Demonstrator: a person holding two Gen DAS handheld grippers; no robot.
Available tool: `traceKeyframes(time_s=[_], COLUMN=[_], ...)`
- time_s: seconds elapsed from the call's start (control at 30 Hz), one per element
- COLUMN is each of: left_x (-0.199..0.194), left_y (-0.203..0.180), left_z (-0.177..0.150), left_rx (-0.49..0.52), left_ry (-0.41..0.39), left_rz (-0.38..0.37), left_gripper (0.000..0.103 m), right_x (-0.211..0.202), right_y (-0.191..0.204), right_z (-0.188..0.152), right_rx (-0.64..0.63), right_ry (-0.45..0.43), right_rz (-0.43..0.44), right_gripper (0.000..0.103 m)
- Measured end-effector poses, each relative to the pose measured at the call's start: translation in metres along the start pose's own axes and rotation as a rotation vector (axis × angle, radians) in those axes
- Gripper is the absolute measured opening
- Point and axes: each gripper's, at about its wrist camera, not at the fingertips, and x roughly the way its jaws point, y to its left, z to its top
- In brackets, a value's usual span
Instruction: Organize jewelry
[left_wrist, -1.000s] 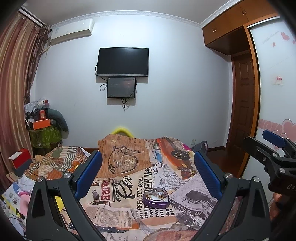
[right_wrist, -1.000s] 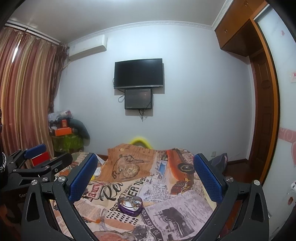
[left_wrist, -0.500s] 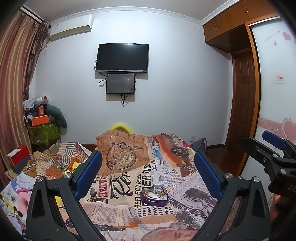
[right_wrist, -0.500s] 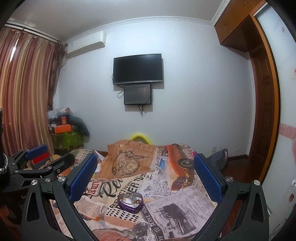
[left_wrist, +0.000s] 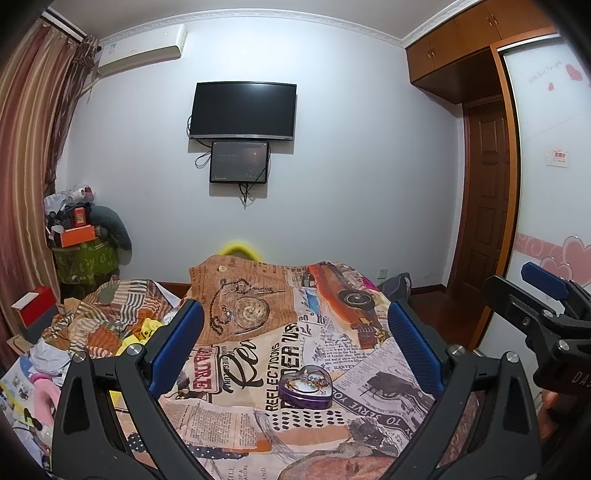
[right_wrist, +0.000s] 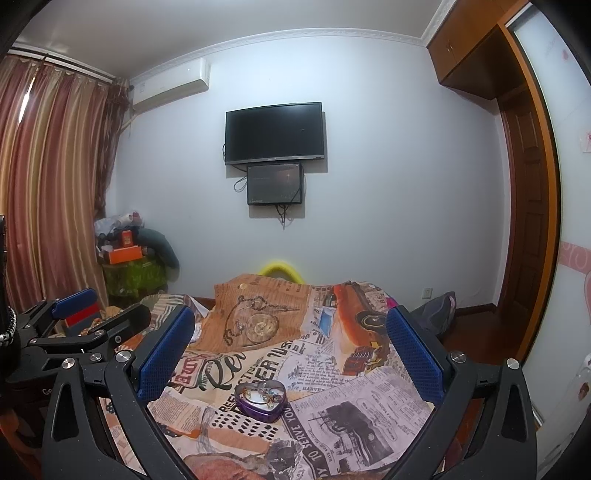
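On the bed (left_wrist: 236, 369), heart tin (left_wrist: 306, 387) of jewelry waits | left tongs (left_wrist: 295, 347), right tongs (right_wrist: 290, 350) both wide apart, empty | step: just starting | next: reach down to tin

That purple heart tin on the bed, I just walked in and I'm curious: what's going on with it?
A person is holding a gripper in each hand above the bed. The left gripper and right gripper are both open and hold nothing. The purple heart tin sits lidless on the printed bedspread with jewelry inside. Neither gripper is touching it.
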Motion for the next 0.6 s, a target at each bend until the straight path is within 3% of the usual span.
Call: traceKeyframes(time_s=[0.6], left_x=[0.0049], left_y=[0.0037], left_z=[-0.002], left_rx=[-0.019], left_ry=[0.016], left_rz=[-0.023], left_gripper=[0.1], right_x=[0.0011], right_y=[-0.0002], right_z=[-0.0015], right_rx=[0.004], right_ry=[0.006], right_rz=[-0.001], right_gripper=[0.103])
